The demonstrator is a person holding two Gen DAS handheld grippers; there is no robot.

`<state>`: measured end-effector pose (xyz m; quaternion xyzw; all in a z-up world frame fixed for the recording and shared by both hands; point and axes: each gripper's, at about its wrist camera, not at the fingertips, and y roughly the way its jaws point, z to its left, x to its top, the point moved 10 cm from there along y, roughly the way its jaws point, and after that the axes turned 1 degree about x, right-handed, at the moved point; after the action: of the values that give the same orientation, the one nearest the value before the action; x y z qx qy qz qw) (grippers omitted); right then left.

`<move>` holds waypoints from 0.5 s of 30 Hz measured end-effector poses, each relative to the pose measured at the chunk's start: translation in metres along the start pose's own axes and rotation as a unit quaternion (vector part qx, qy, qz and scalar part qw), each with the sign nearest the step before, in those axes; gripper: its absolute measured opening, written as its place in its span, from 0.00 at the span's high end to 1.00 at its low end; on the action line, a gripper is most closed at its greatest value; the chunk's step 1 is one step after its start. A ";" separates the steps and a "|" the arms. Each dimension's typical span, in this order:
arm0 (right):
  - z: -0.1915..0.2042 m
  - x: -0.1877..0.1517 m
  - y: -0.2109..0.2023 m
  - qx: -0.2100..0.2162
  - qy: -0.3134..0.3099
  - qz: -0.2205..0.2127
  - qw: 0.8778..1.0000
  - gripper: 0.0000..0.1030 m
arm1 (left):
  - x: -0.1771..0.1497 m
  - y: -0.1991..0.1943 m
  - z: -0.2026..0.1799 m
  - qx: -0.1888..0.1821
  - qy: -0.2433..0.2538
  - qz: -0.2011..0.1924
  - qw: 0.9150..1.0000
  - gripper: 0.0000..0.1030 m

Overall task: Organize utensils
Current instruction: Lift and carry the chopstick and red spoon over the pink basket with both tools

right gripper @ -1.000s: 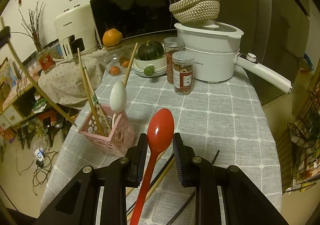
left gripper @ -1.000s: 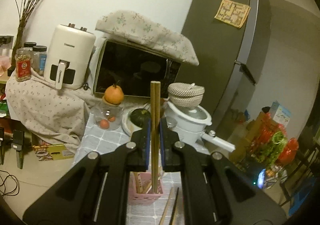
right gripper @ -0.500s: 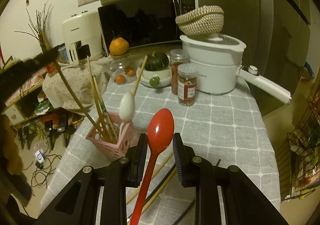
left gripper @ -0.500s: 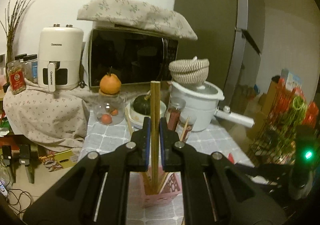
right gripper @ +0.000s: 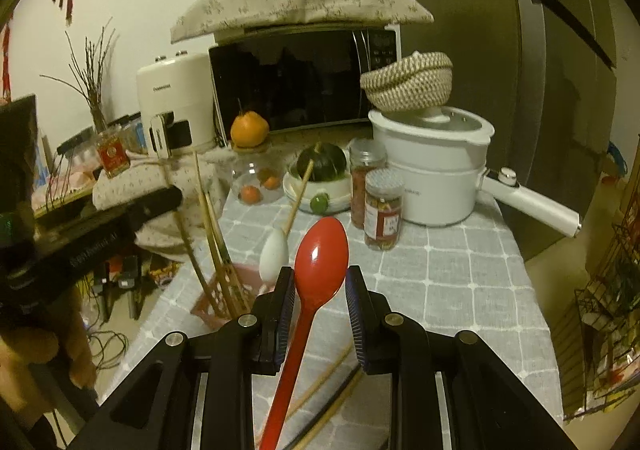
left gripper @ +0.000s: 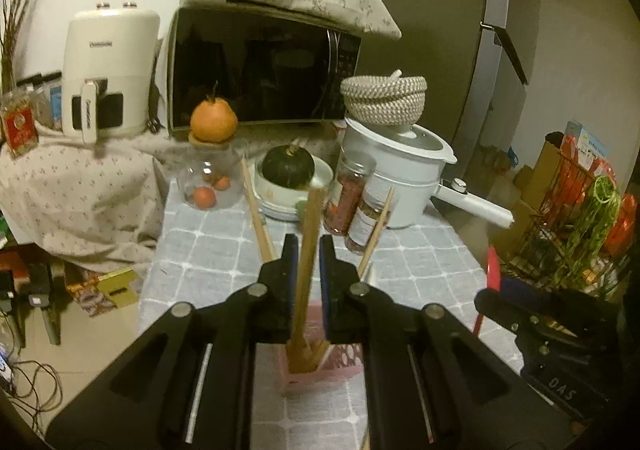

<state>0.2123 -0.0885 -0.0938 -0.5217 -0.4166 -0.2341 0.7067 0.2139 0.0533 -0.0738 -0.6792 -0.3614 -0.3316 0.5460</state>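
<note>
I see a wooden chopstick (left gripper: 306, 250) standing tilted between my left tool's (left gripper: 308, 250) opening pads, its foot in the pink basket (left gripper: 344, 360) just below. A glossy red spoon (right gripper: 316, 270) rises bowl-up within my right tool (right gripper: 320, 290).

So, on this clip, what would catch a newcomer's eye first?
Probably the red spoon rising between the right hand-held gripper's fingers, bright against the grey checked tablecloth. Next, the wooden chopstick between the left hand-held gripper's opening jaws, its lower end in the pink basket. Behind, an orange sits atop a glass jar.
</note>
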 end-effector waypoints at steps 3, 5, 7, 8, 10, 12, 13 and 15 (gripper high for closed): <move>0.003 0.006 -0.003 -0.001 0.003 -0.016 1.000 0.75 | 0.000 -0.005 0.000 -0.003 -0.009 0.002 1.000 0.71; 0.004 0.011 -0.005 -0.006 0.006 -0.028 1.000 0.75 | 0.001 -0.012 -0.001 -0.011 -0.017 0.004 1.000 0.65; 0.005 0.016 -0.007 -0.007 0.008 -0.039 0.999 0.75 | 0.001 -0.018 -0.002 -0.017 -0.019 0.005 1.000 0.57; 0.006 0.020 -0.008 -0.008 0.008 -0.045 0.999 0.75 | 0.001 -0.022 -0.003 -0.017 -0.018 0.008 1.000 0.54; 0.007 0.029 -0.011 -0.012 0.012 -0.064 0.998 0.75 | -0.001 -0.028 -0.002 -0.011 -0.018 0.017 1.000 0.45; 0.008 0.037 -0.013 -0.015 0.017 -0.079 0.997 0.75 | -0.005 -0.031 0.002 0.000 -0.027 0.041 0.999 0.42; 0.008 0.041 -0.015 -0.017 0.020 -0.087 0.996 0.75 | -0.009 -0.033 0.006 0.005 -0.038 0.059 0.998 0.41; 0.008 0.050 -0.017 -0.022 0.029 -0.105 0.994 0.75 | -0.015 -0.036 0.016 0.020 -0.056 0.084 0.995 0.35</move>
<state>0.2237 -0.0814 -0.0426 -0.4833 -0.4429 -0.3316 0.6784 0.1764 0.0719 -0.0709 -0.7138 -0.3391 -0.2388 0.5644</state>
